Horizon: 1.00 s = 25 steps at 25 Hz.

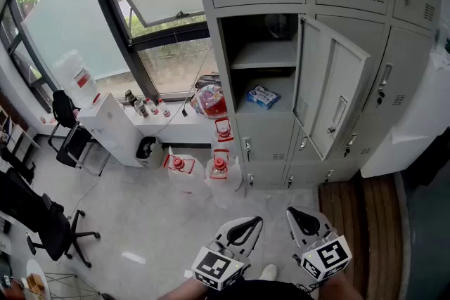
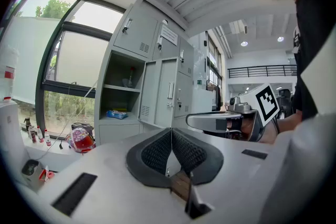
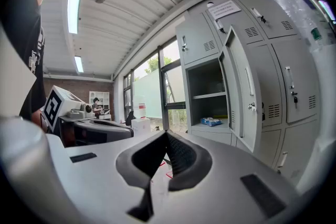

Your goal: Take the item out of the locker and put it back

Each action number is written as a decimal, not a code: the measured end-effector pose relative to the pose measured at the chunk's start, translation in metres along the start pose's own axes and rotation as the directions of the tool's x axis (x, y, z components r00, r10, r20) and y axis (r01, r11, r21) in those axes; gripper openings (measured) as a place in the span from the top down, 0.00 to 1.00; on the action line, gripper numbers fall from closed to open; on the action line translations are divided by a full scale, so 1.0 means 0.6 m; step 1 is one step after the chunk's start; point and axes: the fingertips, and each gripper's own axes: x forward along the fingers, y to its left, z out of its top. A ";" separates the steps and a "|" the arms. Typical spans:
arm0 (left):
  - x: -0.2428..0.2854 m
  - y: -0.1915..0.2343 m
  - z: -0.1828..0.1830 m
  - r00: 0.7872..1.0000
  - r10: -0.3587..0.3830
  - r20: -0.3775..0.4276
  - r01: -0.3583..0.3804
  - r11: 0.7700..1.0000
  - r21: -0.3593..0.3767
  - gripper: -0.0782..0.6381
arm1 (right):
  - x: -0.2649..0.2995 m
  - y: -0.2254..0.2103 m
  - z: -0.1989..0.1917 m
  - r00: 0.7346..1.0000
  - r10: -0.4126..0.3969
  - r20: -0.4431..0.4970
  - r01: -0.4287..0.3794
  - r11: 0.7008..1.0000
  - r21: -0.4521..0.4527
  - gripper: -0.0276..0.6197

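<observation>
A grey locker [image 1: 264, 74] stands with its door [image 1: 330, 95] swung open to the right. A blue and white packet [image 1: 263, 96] lies on its lower shelf, also seen as a small blue packet [image 2: 116, 114] in the left gripper view and a packet [image 3: 211, 121] in the right gripper view. My left gripper [image 1: 246, 228] and right gripper [image 1: 304, 220] are held side by side near the bottom of the head view, well short of the locker. Both are shut with nothing between the pads. The left gripper's pads [image 2: 157, 152] meet, and so do the right gripper's pads [image 3: 178, 152].
Red-capped white jugs [image 1: 219, 166] stand on the floor by the locker's foot. A red bag [image 1: 211, 102] and small bottles [image 1: 144, 107] sit on the window ledge. A white cabinet [image 1: 112, 126] and black office chairs [image 1: 42, 221] are at the left. Wooden flooring [image 1: 358, 221] lies at the right.
</observation>
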 end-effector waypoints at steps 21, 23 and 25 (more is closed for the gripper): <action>-0.025 0.060 0.009 1.000 0.004 0.011 -0.004 1.000 -0.007 0.87 | 0.059 0.037 0.017 1.000 0.010 0.016 -0.010 1.000 -0.012 0.88; -0.027 0.072 0.012 1.000 -0.008 0.015 0.008 1.000 0.002 0.87 | 0.073 0.040 0.020 1.000 0.009 0.015 -0.008 1.000 -0.018 0.88; -0.028 0.083 0.017 1.000 -0.019 0.017 0.019 1.000 0.014 0.87 | 0.089 0.044 0.024 1.000 0.007 0.013 -0.007 1.000 -0.022 0.88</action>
